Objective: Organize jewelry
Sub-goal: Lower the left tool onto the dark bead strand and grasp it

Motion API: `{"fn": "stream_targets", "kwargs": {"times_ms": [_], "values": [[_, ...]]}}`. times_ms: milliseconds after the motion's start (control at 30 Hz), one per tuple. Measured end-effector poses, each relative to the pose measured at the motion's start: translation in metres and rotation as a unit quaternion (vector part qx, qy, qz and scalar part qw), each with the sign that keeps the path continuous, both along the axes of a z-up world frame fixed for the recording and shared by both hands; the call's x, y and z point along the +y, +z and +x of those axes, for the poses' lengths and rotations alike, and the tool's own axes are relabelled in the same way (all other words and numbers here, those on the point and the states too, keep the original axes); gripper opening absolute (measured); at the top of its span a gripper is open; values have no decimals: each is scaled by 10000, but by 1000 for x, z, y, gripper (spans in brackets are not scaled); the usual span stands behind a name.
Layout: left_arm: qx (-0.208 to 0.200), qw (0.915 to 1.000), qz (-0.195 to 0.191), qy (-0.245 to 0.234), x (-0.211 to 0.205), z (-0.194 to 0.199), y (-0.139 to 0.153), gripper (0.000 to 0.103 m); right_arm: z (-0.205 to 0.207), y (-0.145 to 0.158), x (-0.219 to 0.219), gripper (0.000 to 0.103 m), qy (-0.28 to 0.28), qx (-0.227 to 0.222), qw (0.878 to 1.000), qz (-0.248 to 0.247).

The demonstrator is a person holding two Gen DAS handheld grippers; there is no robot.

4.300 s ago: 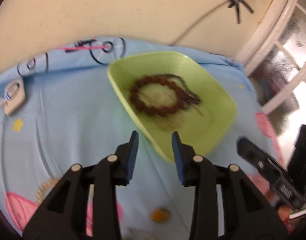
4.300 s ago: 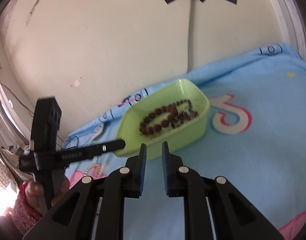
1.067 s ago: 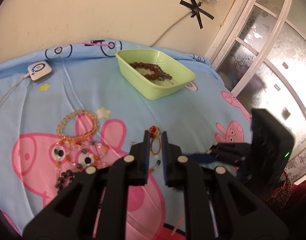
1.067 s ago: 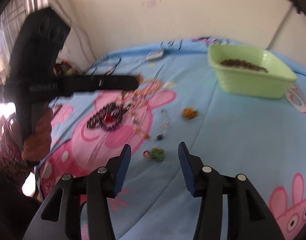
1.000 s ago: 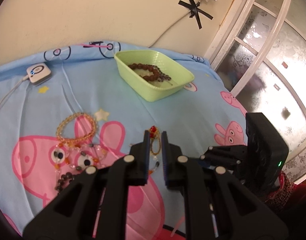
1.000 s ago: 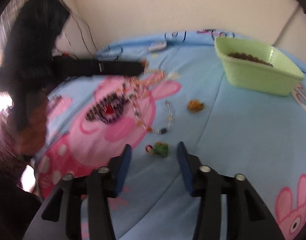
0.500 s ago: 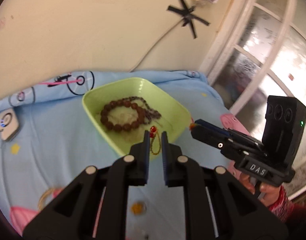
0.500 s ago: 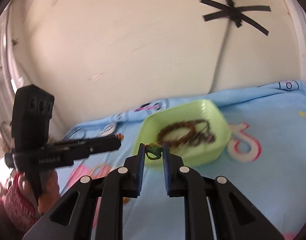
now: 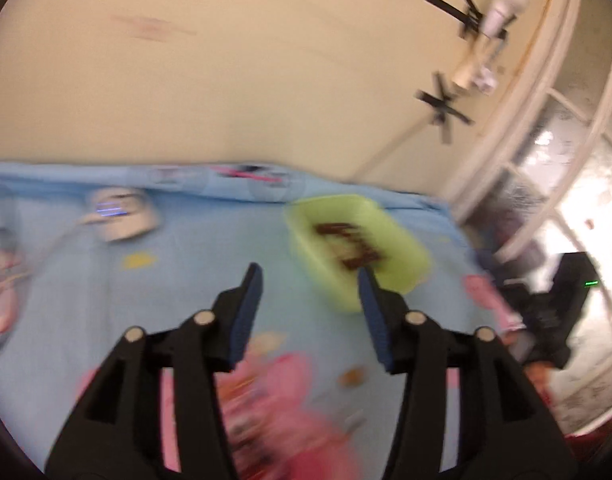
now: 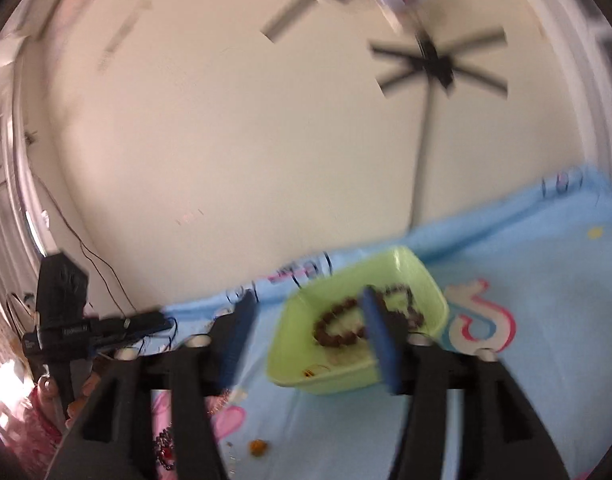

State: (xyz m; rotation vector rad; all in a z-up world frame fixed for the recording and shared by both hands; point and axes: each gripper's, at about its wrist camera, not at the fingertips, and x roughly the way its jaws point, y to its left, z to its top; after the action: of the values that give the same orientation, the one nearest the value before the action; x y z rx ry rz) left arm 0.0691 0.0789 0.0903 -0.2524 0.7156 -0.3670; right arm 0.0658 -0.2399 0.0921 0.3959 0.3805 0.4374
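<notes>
The green tray (image 10: 329,384) sits on the blue cloth near the wall, with a brown bead bracelet (image 10: 337,328) inside and a small red-and-gold piece (image 10: 309,372) at its near corner. My right gripper (image 10: 307,304) hovers just in front of the tray; its jaws are opening and nothing is between them. In the blurred left wrist view the tray (image 9: 385,280) and bracelet (image 9: 345,240) lie ahead to the right. My left gripper (image 9: 307,280) is over the cloth with its jaws opening and empty. Each gripper shows in the other's view: the left gripper (image 10: 106,328), the right gripper (image 9: 561,300).
A small orange piece (image 10: 258,446) and a dark bead bracelet (image 10: 166,448) lie on the pink cartoon print. A white device (image 9: 118,216) with a cable rests at the cloth's back left. The wall stands close behind the tray; a window frame (image 9: 545,120) is at the right.
Half a second ago both grippers were shut on small pieces above the tray. Now both stand open and empty, and the left view has swung left, away from the tray.
</notes>
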Motion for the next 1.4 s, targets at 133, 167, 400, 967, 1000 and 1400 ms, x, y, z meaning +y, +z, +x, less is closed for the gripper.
{"fn": "stream_targets", "kwargs": {"times_ms": [133, 167, 400, 967, 1000, 1400], "values": [[94, 9955, 714, 614, 35, -51, -21, 53, -9, -20, 27, 67, 724, 804, 9941, 26], [165, 9953, 763, 580, 39, -58, -26, 53, -12, -25, 33, 58, 824, 903, 9925, -60], [333, 9930, 1104, -249, 13, -95, -57, 53, -29, -63, 98, 7, 1884, 1865, 9616, -706], [388, 9870, 1317, -832, -24, -91, -90, 34, -30, -83, 112, 2, 1894, 2140, 9551, -787], [459, 9860, 1381, -813, -22, -89, -94, 32, -29, -84, 111, 2, 1905, 2171, 9544, -750], [362, 9876, 1348, -722, -13, -96, -86, 14, -8, -64, 95, 3, 1448, 1741, 9612, -1575]]}}
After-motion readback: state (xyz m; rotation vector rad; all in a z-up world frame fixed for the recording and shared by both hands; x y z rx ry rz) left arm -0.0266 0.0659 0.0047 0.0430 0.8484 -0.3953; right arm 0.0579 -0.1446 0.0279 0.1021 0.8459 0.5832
